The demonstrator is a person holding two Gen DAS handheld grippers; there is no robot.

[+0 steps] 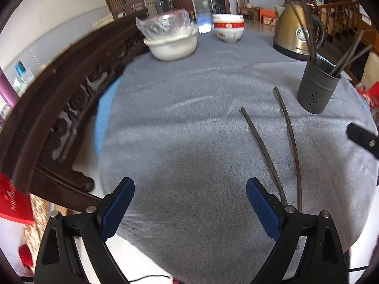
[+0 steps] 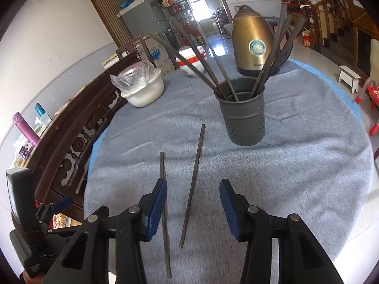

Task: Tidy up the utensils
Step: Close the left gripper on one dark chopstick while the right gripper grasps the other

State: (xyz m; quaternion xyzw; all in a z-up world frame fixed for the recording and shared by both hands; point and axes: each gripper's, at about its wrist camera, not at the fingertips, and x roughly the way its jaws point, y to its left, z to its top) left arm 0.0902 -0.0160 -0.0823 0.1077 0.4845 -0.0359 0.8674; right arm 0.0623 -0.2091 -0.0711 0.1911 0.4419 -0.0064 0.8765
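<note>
**Two loose chopsticks on the grey cloth, both grippers unclenched above them**

The right wrist view looks straight down the pair: the right gripper [image 2: 193, 190] has its jaws apart with the right chopstick [image 2: 192, 184] lying between them, untouched by either pad, while the left chopstick [image 2: 165, 215] runs just beside and partly behind the left pad. The dark grey holder [image 2: 242, 116] stands upright in the upper centre of that frame, several chopsticks fanning out of it. At the lower left edge the other tool's body shows, too cropped to read.

The left wrist view shows what that one lacks: the left gripper [image 1: 189, 189] spread wide over bare cloth, nothing between its fingers, with the two chopsticks off at lower right, their near ends passing behind its right finger. The holder sits at the right of this frame, and a black tip of the right gripper pokes in at the right edge.

The table [image 1: 189, 94] is round and covered in grey cloth [image 2: 296, 165] over a blue layer. At its far side stand a white basin [image 1: 171, 43] holding a plastic-wrapped container, stacked red-and-white bowls [image 1: 228, 28] and a gold kettle [image 2: 254, 45]. A carved dark wooden bench [image 1: 59, 108] curves along the left.

The room edges blur and bend with the lens; shelf contents beyond the doorway cannot be made out.
</note>
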